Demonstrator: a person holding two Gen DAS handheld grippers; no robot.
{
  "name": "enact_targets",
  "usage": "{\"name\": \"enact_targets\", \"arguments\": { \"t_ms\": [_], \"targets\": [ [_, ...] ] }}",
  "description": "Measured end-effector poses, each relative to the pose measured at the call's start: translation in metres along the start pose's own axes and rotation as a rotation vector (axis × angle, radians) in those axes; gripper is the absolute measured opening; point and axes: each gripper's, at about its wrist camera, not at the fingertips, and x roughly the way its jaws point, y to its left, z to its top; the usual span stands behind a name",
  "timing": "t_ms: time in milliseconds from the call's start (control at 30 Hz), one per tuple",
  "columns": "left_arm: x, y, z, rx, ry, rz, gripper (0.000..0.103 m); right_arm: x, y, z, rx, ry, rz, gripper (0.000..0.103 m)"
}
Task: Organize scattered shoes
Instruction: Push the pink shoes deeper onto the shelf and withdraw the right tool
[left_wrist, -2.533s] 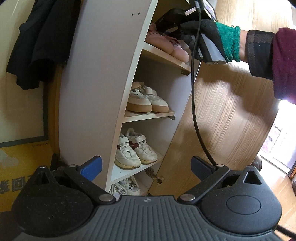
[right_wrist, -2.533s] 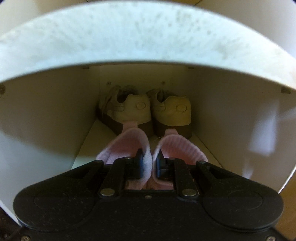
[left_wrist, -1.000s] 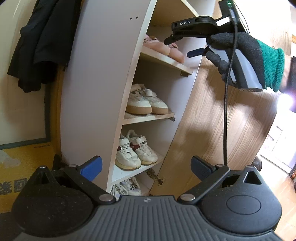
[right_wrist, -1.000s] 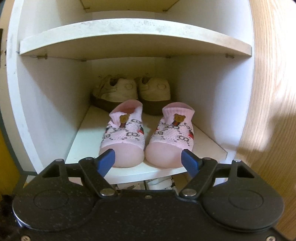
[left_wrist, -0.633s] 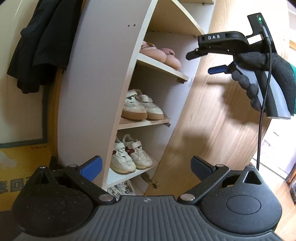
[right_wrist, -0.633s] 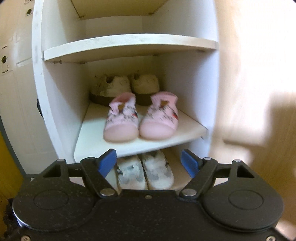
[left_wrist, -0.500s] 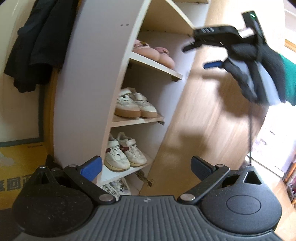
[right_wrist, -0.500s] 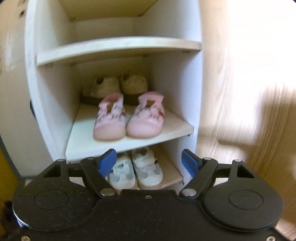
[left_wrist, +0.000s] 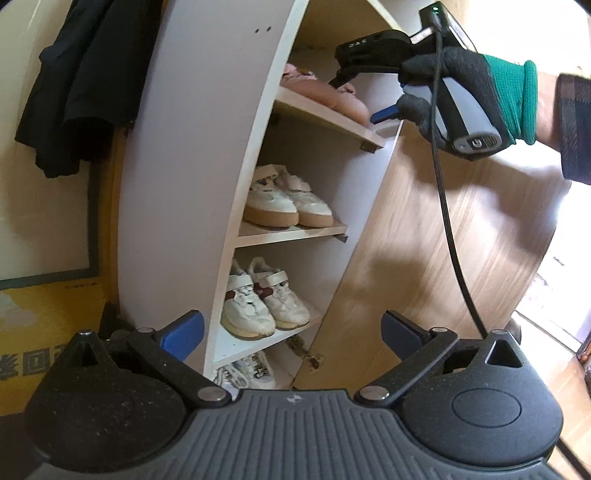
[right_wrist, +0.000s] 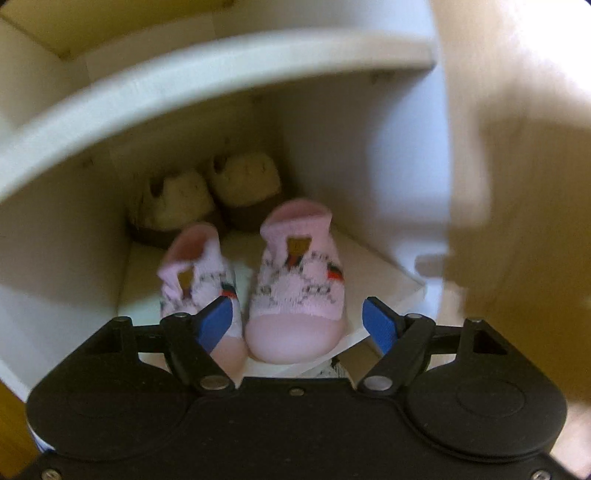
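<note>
Hovering with jaws wide and empty, the right gripper sits at the front edge of the upper shelf, blue pads straddling the toe of the right-hand pink sock shoe without touching it; the left pad overlaps the toe of the left-hand pink sock shoe in view, contact unclear because of motion blur. Both pink shoes stand side by side on that shelf, toes out toward the jaws, long axes running front to back into the cabinet, with a beige pair tucked behind them against the back wall. Key relation: right-hand shoe lies dead ahead of the right jaws, axis in line with the fingers, so a straight push or pinch suits; the right hand is clearly the nearer one. The left gripper is also wide open, holding nothing, parked low and well apart, looking up at the lower shelves, where white sneakers and tan-soled sneakers are already paired. Versus half a second ago: the right gripper had pulled back with two shelves in frame; now it is back in close at the pink pair, rolled slightly, opening unchanged. My read: a final alignment nudge, not a new pick.
</note>
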Motion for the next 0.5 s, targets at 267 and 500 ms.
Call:
{"name": "enact_targets", "arguments": {
  "t_ms": [267, 500],
  "targets": [
    [0.002, 0.0, 0.0, -0.003, 0.013, -0.007, 0.102, 0.011, -0.025, 0.007, -0.24, -0.009, 0.17, 0.065],
    [0.01, -0.005, -0.002, 0.007, 0.03, -0.011, 0.102, 0.018, -0.037, 0.018, -0.412, 0.011, 0.307, 0.066]
  ]
}}
